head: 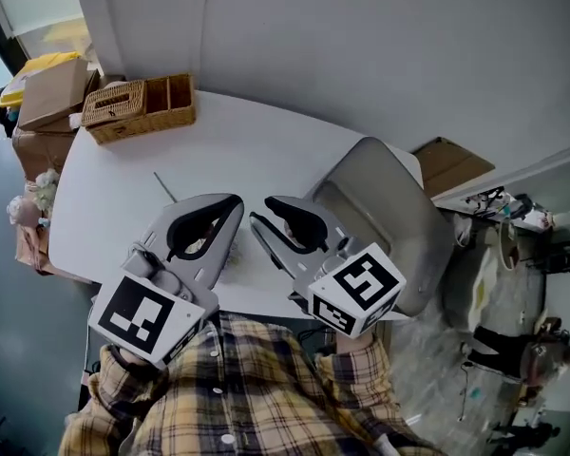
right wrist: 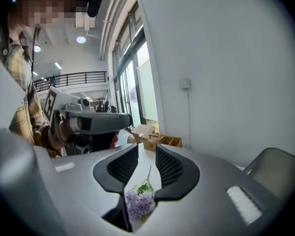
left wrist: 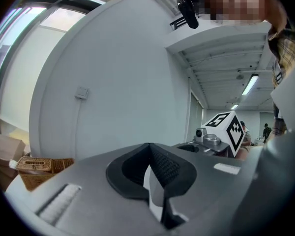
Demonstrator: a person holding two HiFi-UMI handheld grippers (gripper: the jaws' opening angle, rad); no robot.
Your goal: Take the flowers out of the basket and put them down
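Right gripper: your right gripper (right wrist: pixel 146 151) is spread, pinching nothing.
Left gripper: your left gripper (left wrist: pixel 148 146) is pressed together, empty.
Flower: the flower (right wrist: pixel 137 200) lies on the counter (head: pixel 256 150), just past the right gripper's tips and partly under the left gripper.
Stem: the stem (head: pixel 163 186) points away, toward the basket (head: pixel 138 107).

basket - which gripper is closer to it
Left. The left gripper is nearer the person than the basket; the right gripper is beside it, farther right, by the chair.

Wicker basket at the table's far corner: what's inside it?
The basket's two open compartments look empty from the head view. A woven lid covers the rest, hiding whatever is underneath.
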